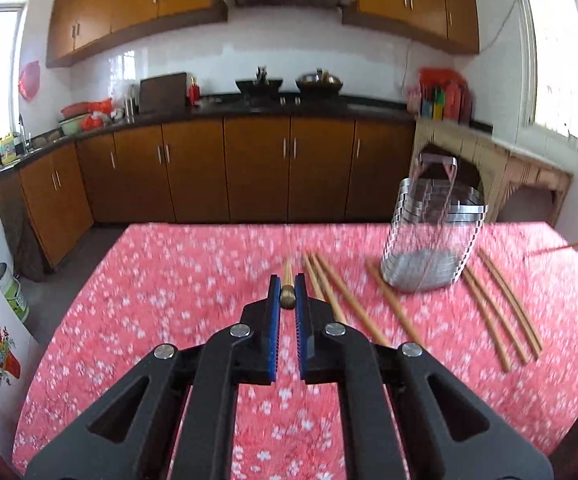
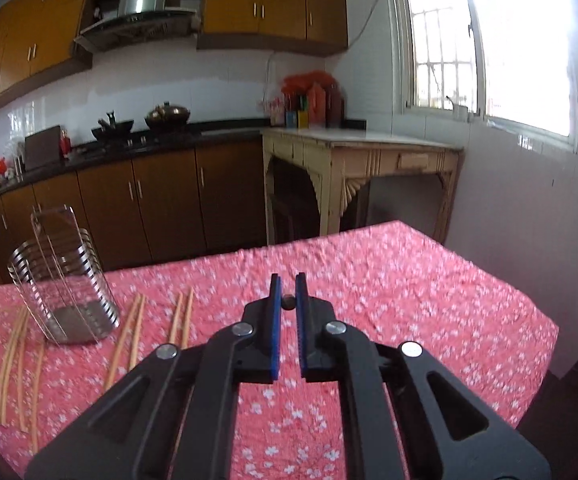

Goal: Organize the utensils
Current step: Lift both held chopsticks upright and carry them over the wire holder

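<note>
Both tongs are clamped, each on one chopstick. The left tongs [image 1: 288,292] pinch a chopstick in my left [image 1: 288,280] by its butt end, shaft running straight ahead along the fingers. The right tongs [image 2: 288,298] pinch a chopstick in my right [image 2: 288,301], seen end-on only, so its length is hidden.

Landmark is the wire holder [image 1: 433,236], upright on the counter [image 1: 193,280]. It sits ahead and to the right of the left tongs, ahead and well left of the right tongs — left looks nearer, I judge. Loose chopsticks [image 1: 353,304] lie flat on both sides of the holder, long axes running roughly toward me.

Next move, as I read it: tip each stick upright and drop it through the holder's open top.

No readable brands or writing — motion blur.
</note>
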Demonstrator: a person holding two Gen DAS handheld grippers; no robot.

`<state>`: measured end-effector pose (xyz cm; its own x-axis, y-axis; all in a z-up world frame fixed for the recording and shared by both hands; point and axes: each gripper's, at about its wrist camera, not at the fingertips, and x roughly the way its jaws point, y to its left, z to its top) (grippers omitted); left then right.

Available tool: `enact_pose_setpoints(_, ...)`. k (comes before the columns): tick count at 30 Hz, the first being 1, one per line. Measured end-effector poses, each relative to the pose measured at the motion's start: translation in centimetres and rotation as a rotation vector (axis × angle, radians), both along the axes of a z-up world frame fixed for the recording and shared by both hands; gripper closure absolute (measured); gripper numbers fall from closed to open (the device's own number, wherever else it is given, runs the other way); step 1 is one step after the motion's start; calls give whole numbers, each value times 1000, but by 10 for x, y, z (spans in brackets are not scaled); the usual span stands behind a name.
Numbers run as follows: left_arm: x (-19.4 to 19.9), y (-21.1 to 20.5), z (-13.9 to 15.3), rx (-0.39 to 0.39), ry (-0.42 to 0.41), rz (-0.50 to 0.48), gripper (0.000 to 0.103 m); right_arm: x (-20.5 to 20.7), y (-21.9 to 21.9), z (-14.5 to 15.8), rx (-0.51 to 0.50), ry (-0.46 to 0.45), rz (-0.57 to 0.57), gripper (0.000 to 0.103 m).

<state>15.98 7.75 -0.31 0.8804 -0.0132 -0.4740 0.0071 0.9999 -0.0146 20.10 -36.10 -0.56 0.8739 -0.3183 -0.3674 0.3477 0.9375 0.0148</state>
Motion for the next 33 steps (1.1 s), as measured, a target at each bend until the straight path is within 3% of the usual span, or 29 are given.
enact_pose_setpoints(19, 15, 3, 69, -8, -186, 60, 96, 10, -1, 79, 42, -143, 93, 95)
enact_pose_setpoints(33, 14, -22, 132, -69, -290, -19, 96, -3, 24, 167, 113, -277, 259, 95)
